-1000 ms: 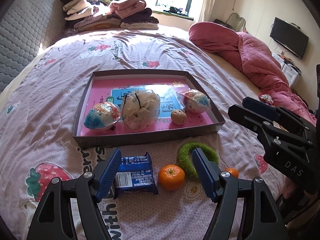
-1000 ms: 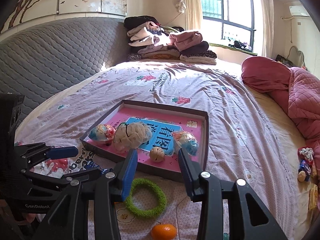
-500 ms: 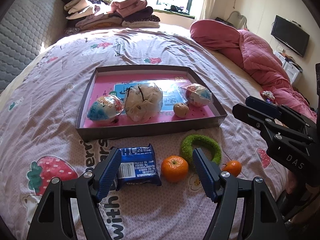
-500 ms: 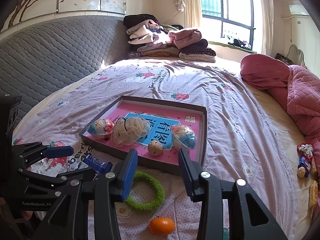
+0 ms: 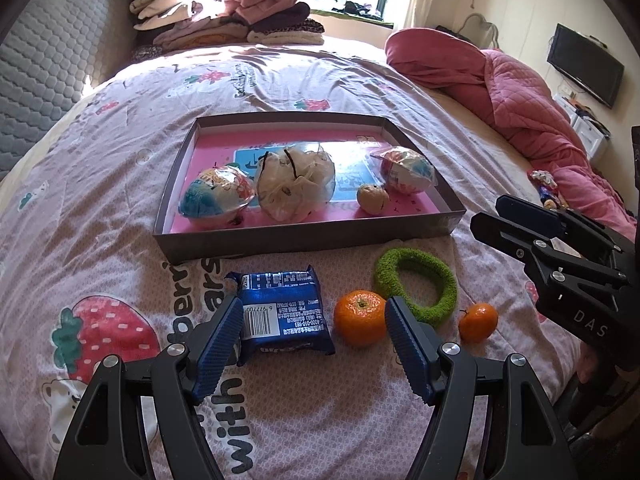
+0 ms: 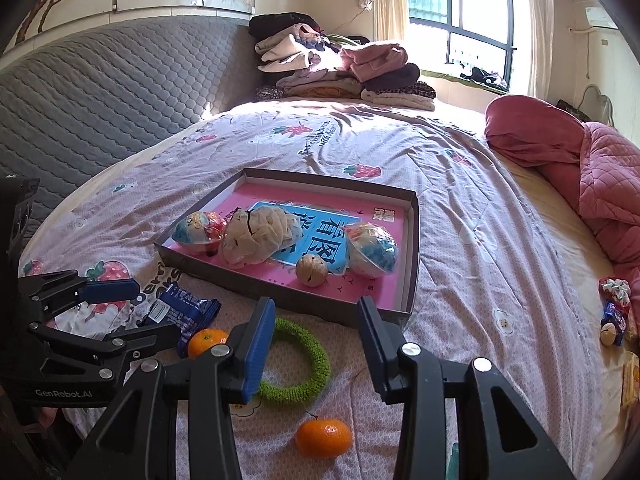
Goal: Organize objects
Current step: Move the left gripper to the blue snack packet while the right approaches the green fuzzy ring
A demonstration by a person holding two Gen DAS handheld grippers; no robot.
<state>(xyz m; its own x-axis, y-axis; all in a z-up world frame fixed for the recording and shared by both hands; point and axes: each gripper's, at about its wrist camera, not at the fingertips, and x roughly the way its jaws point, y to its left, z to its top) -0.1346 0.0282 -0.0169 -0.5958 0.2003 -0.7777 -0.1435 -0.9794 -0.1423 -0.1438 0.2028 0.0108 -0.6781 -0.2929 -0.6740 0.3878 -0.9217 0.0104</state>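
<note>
A dark shallow box [image 5: 304,240] with a pink floor lies on the bed. It holds two foil-wrapped eggs [image 5: 216,198] [image 5: 408,170], a white plastic bag [image 5: 296,184] and a small tan ball [image 5: 372,199]. In front of it lie a blue snack packet [image 5: 284,314], a large orange [image 5: 360,318], a green fuzzy ring [image 5: 416,284] and a small orange [image 5: 478,322]. My left gripper [image 5: 312,340] hovers open just before the packet and large orange. My right gripper [image 6: 316,340] is open above the green ring [image 6: 296,364], with the small orange [image 6: 324,438] below it.
A strawberry-print sheet [image 5: 120,264] covers the bed. A pink quilt [image 5: 520,92] is bunched at the right, and folded clothes [image 5: 224,16] are stacked at the far end. A grey padded headboard [image 6: 100,92] runs along the left. Small wrapped items [image 6: 614,312] lie near the right edge.
Both views have drifted a little, so the box and loose items sit slightly higher in frame. The small orange shows more fully in the left view. Nothing on the bed moved; jaws unchanged.
</note>
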